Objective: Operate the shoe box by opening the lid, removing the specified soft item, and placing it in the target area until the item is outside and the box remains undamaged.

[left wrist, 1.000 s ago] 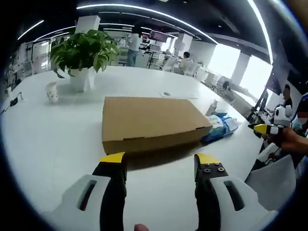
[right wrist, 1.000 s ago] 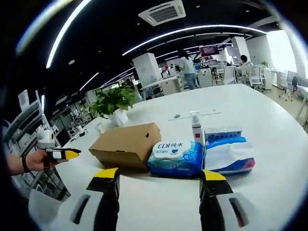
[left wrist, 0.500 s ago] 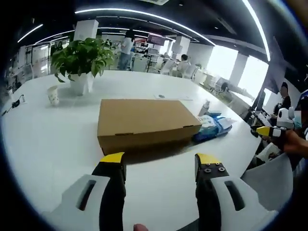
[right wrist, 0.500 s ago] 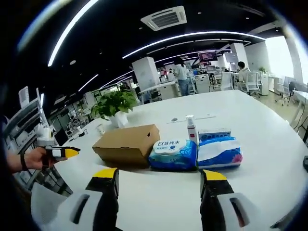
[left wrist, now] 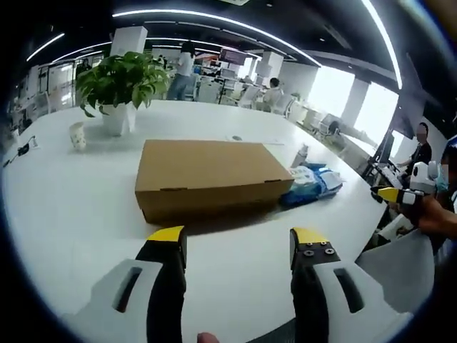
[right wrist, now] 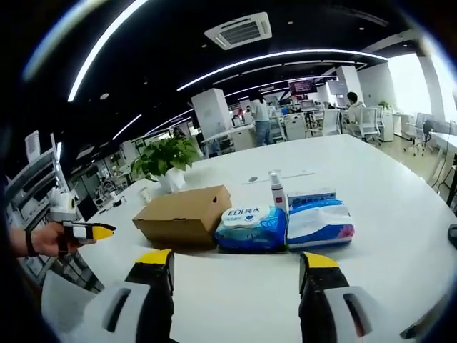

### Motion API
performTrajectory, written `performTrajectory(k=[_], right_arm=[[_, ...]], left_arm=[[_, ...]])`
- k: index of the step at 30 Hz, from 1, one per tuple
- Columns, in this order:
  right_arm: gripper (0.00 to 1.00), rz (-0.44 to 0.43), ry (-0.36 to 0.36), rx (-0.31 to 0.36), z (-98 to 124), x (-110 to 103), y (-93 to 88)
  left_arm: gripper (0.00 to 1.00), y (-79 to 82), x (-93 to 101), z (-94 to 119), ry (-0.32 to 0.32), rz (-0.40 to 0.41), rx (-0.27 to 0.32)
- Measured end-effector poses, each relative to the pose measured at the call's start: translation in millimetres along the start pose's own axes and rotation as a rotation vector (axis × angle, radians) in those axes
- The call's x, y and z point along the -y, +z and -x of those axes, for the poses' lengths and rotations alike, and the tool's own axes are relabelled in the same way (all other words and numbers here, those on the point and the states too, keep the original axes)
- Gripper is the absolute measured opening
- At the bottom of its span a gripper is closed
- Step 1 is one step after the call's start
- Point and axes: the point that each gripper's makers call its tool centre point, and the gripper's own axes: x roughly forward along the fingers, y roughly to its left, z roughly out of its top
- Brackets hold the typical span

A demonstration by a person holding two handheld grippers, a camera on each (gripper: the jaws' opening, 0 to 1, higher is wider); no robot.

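Shoe box (left wrist: 207, 179) lid shut, contents hidden.

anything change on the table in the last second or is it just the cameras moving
Just the cameras. Both views have drifted a little, so the shoe box and the wipes packs sit slightly differently in frame, but nothing on the table moved. The box lid is still shut and untouched. Left gripper and right gripper both stay open, short of the box, holding nothing.

My left gripper view faces the shoe box (left wrist: 207, 177) broadside from near; my right gripper view looks from farther right at its end; both share the white table (right wrist: 371, 179).
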Motion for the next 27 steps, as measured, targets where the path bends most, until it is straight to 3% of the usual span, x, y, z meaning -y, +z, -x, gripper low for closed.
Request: performTrajectory(k=[27], right_arm=[[0.70, 0.001, 0.010, 0.008, -2.8, -3.1, 0.7]], left_arm=[[0.58, -0.7, -6.7, 2.3, 0.036, 0.040, 0.010]])
